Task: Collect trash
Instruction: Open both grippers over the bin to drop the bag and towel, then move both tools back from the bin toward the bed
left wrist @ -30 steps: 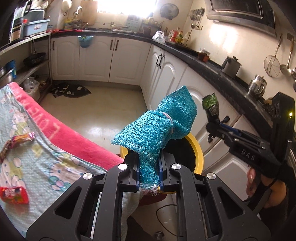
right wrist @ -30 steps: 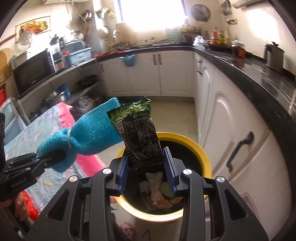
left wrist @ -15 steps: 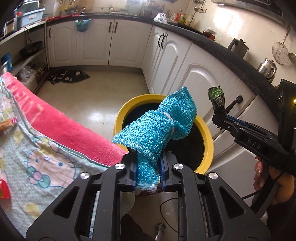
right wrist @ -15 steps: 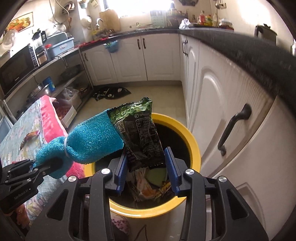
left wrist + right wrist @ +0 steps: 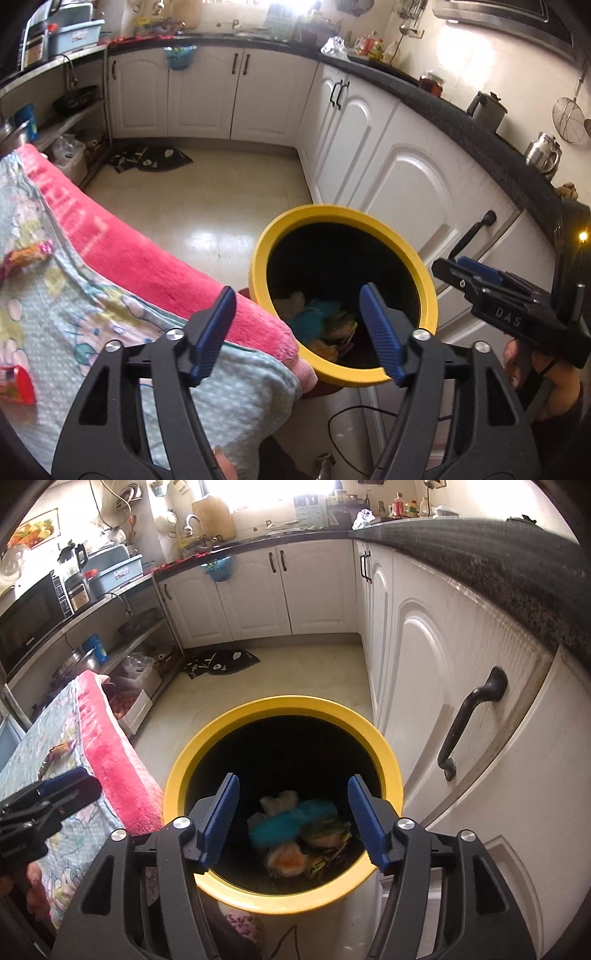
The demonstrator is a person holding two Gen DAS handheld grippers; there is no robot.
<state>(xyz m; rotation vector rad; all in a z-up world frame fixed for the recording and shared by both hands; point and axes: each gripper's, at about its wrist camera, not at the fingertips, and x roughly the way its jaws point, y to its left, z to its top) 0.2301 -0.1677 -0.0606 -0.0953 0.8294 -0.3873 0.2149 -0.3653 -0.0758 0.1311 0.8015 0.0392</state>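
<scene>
1. A kitchen with white cabinets, a dark counter and a pale tiled floor; at the left edge stands a table (image 5: 122, 321) under a pink-bordered cartoon blanket.
2. The left gripper (image 5: 297, 332) hangs over the near rim of the yellow bin (image 5: 258, 258). Its blue pads are spreading wide, and nothing sits between them.
3. The right gripper (image 5: 293, 818) points straight down into that same bin (image 5: 391, 760) — its jaws are opening too, with no object in the gap.
4. Down in the bin lie a teal cloth (image 5: 284, 823) and a green wrapper (image 5: 325, 830), mixed in with other scraps at the bottom.
5. Outward now to what's left: an orange-pink wrapper (image 5: 26, 256) lies on the blanket, long axis running across the left view, and a red packet (image 5: 16, 384) sits nearer the table's close edge.
6. Here's the relation that matters — both pieces lie to the left of the bin, on the left gripper's side, well apart from the right one. By my read the left hand is the closer one for the next pick, with the red packet the shorter swing.
</scene>
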